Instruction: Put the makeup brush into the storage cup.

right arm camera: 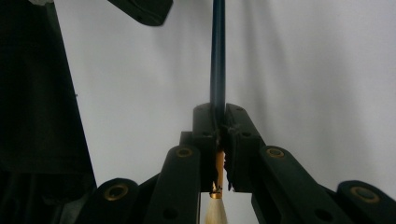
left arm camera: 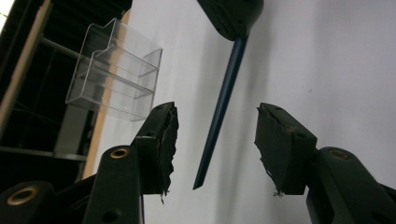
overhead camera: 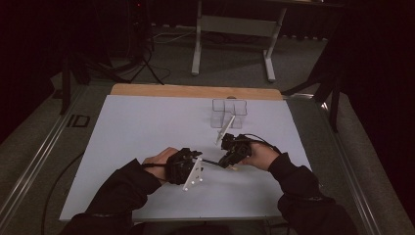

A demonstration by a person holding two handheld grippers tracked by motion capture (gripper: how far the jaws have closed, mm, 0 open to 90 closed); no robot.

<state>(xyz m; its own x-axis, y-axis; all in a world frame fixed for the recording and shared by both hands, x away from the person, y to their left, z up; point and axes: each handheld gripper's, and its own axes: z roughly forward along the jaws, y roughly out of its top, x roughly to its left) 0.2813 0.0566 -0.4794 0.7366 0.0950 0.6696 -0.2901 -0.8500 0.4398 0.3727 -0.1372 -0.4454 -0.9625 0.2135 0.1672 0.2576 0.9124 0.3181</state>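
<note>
A paintbrush with a dark blue handle (right arm camera: 218, 51), a gold ferrule (right arm camera: 218, 170) and pale bristles (right arm camera: 215, 212) is clamped in my right gripper (right arm camera: 220, 121), shut on the handle just ahead of the ferrule. In the high view the right gripper (overhead camera: 227, 160) holds the brush (overhead camera: 211, 161) level over the white mat, handle pointing at my left gripper (overhead camera: 199, 161). In the left gripper view the handle's tip (left arm camera: 222, 107) reaches in between the left gripper's (left arm camera: 215, 135) two jaws. Both pads stand clear of it, with a gap on each side.
A clear plastic stepped holder (overhead camera: 229, 113) stands upright at the back of the white mat (overhead camera: 147, 127), also seen in the left gripper view (left arm camera: 114, 70). A wooden table edge (overhead camera: 195, 91) runs behind it. A desk frame stands on the floor beyond.
</note>
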